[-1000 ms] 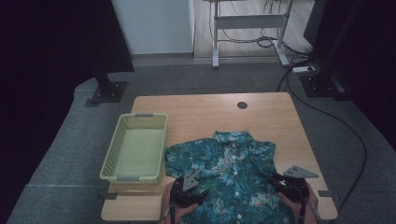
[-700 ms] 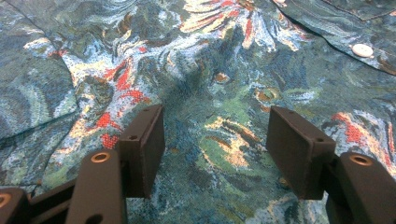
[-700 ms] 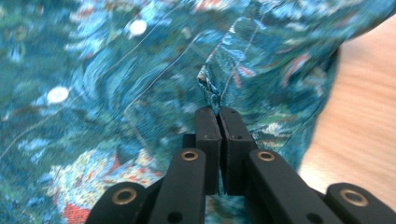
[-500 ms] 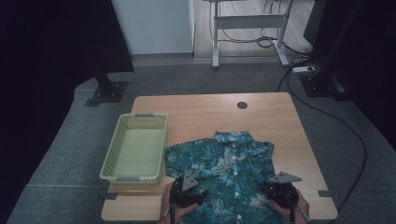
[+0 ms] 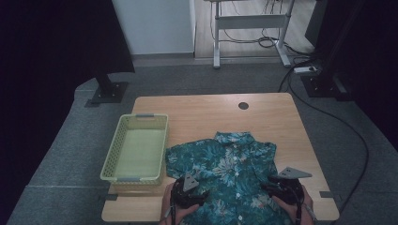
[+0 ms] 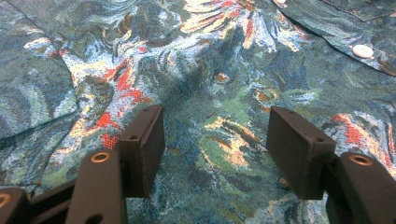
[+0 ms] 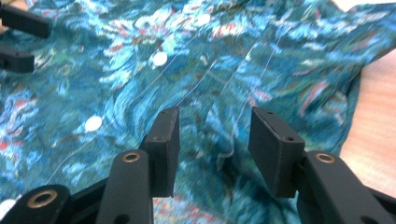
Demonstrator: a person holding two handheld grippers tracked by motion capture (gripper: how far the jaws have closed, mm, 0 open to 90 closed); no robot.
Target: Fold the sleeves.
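A teal floral short-sleeved shirt point(image 5: 225, 173) lies spread flat, buttons up, on the near half of the wooden table point(image 5: 211, 115). My left gripper point(image 5: 199, 196) rests over the shirt's lower left part, and in the left gripper view point(image 6: 215, 144) its jaws stand open with the patterned cloth point(image 6: 205, 84) lying flat between them. My right gripper point(image 5: 271, 187) sits at the shirt's lower right edge. Its jaws point(image 7: 212, 140) are open in the right gripper view, straddling a small fold of fabric point(image 7: 224, 116) beside the button line.
A light green plastic basket point(image 5: 137, 147) stands empty on the table's left side, close to the shirt's left sleeve. The far half of the table holds a round cable hole point(image 5: 243, 106). Bare wood point(image 7: 373, 121) shows right of the shirt's edge.
My right gripper has slid left and slightly toward the person, from off the shirt's right edge onto the cloth. The left gripper has stayed put.
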